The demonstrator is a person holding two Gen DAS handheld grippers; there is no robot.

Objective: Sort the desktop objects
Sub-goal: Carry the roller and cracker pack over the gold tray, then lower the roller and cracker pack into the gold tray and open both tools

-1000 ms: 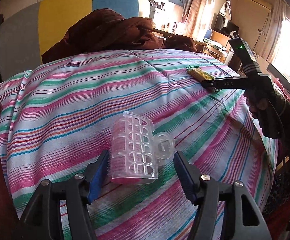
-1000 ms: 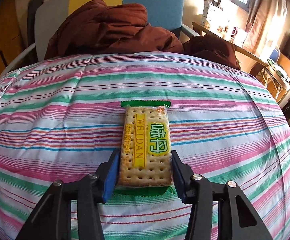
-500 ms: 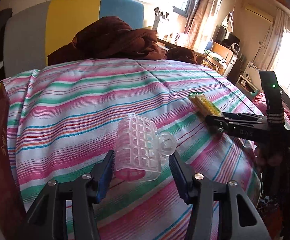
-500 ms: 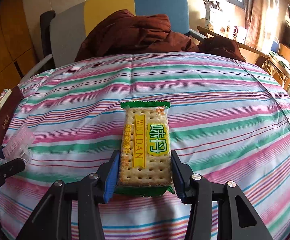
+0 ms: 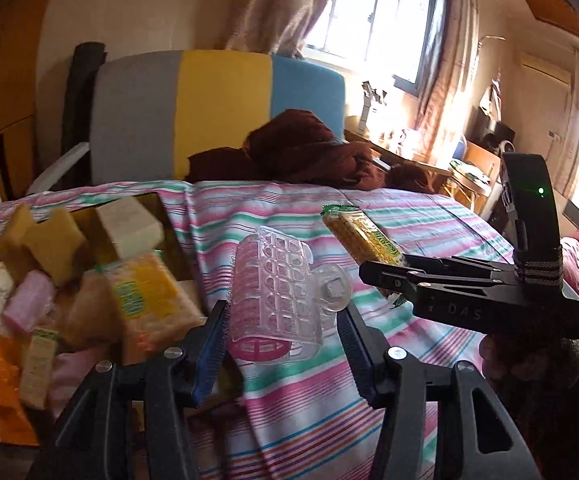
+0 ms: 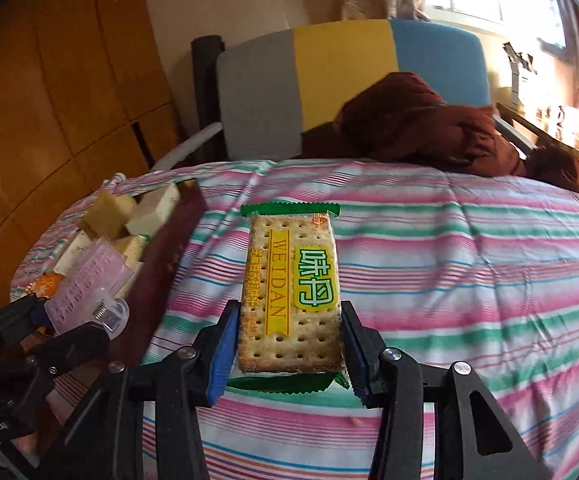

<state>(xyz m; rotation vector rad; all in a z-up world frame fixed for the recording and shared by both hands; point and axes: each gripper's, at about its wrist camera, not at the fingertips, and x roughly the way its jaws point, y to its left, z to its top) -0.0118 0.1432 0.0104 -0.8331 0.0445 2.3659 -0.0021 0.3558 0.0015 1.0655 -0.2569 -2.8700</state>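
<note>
My left gripper [image 5: 281, 346] is shut on a clear plastic hair-roller clip with a pink core [image 5: 275, 296], held above the striped cloth. The same clip [image 6: 85, 286] shows at the left of the right wrist view, in the left gripper [image 6: 45, 320]. A green-edged cracker packet [image 6: 291, 292] sits between the blue pads of my right gripper [image 6: 287, 352], which is shut on it. In the left wrist view that packet [image 5: 359, 236] sticks out of the right gripper [image 5: 385, 276], held by a gloved hand [image 5: 529, 368].
A dark brown box [image 5: 169, 216] at the left holds several snack packets and small cartons; its wall [image 6: 165, 264] also shows in the right wrist view. A brown garment [image 6: 413, 128] lies at the far edge, before a grey, yellow and blue chair back [image 5: 217, 108].
Both grippers have swung left and lifted with their loads still held. The box of packets has come into sight at the left of both views.
</note>
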